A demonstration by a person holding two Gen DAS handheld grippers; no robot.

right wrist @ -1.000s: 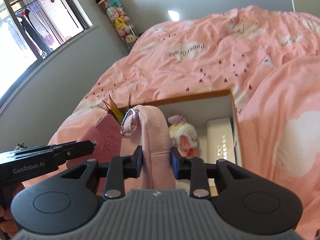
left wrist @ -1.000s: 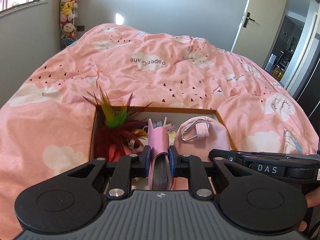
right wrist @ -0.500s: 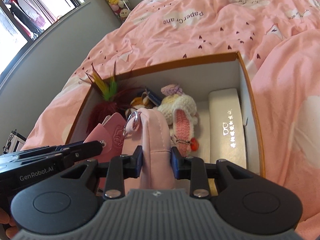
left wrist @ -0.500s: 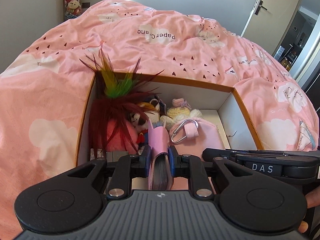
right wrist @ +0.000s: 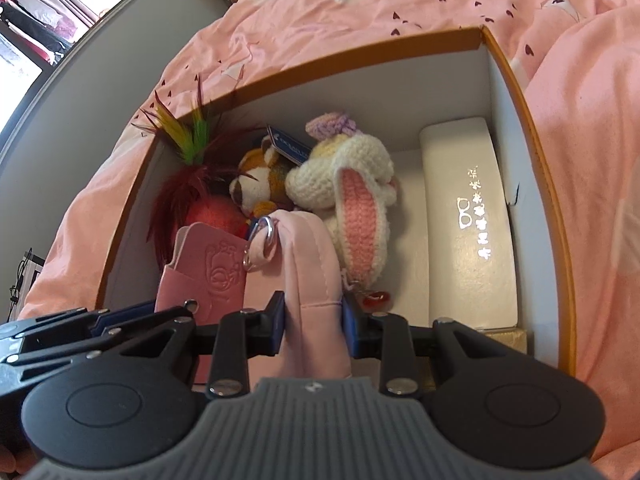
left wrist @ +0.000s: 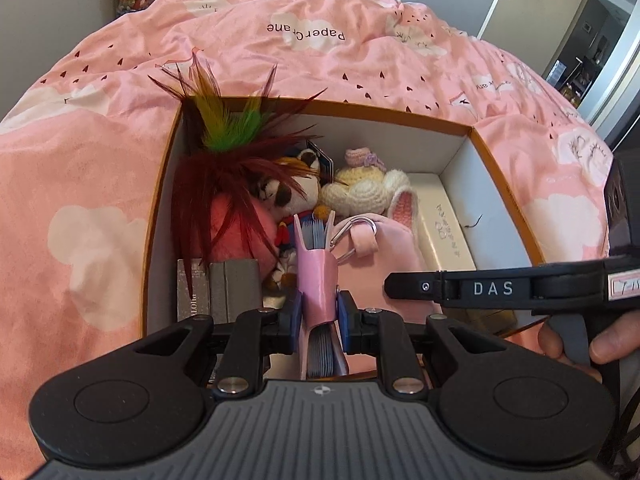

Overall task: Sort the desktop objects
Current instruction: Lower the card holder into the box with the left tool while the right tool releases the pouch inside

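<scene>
- The orange-rimmed box (left wrist: pixel 496 184) sits on a bed under a pink quilt (left wrist: pixel 360 52).
- At its left wall stands a feather toy (left wrist: pixel 224 148), with dark small boxes (left wrist: pixel 224 288) below it.
- Next lies a plush animal (left wrist: pixel 292 192), then a crocheted bunny (right wrist: pixel 352 184).
- The left hand-held gripper (left wrist: pixel 319 312) is clenched on a pink card holder (left wrist: pixel 316 276), over the box's near middle.
- The right hand-held gripper (right wrist: pixel 314 320) grasps a pink pouch (right wrist: pixel 312 264) with a carabiner (right wrist: pixel 268 236), just beside the card holder.
- A white glasses case (right wrist: pixel 468 220) rests along the right wall.
</scene>
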